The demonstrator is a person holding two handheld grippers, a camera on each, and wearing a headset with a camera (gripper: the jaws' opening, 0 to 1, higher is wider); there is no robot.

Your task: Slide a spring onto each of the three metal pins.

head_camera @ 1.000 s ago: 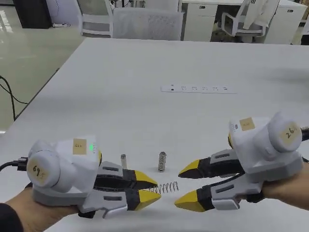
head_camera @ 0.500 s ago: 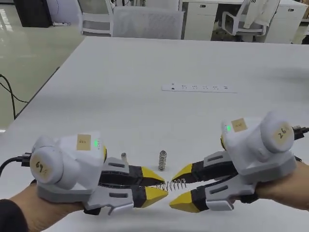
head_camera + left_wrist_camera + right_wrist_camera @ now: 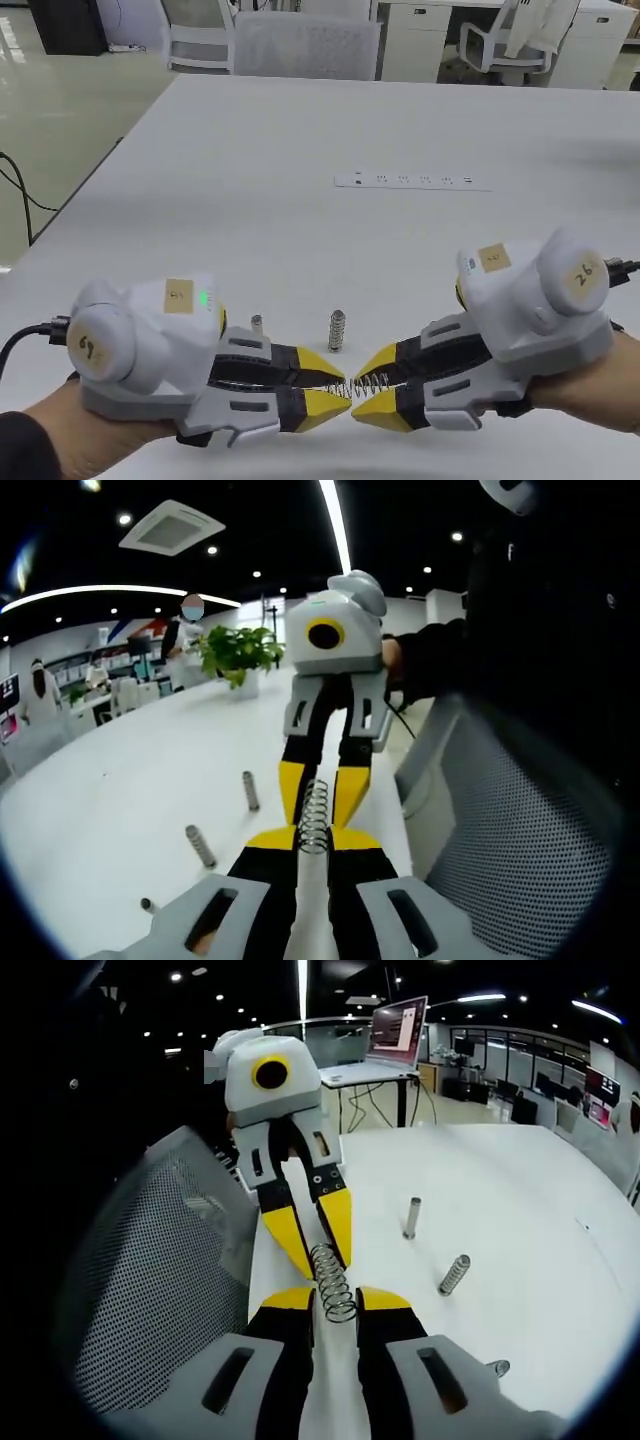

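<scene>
The left tool point(image 3: 346, 392) has its jaws closed on one end of a spring point(image 3: 368, 381), which hangs in the air above the near edge of the counter point(image 3: 300, 200). The right tool point(image 3: 356, 390) has its jaws narrow around the other end; I cannot tell if they press it. Just behind stand a bare pin point(image 3: 256, 325) and a pin with a spring on it point(image 3: 337, 331).
</scene>
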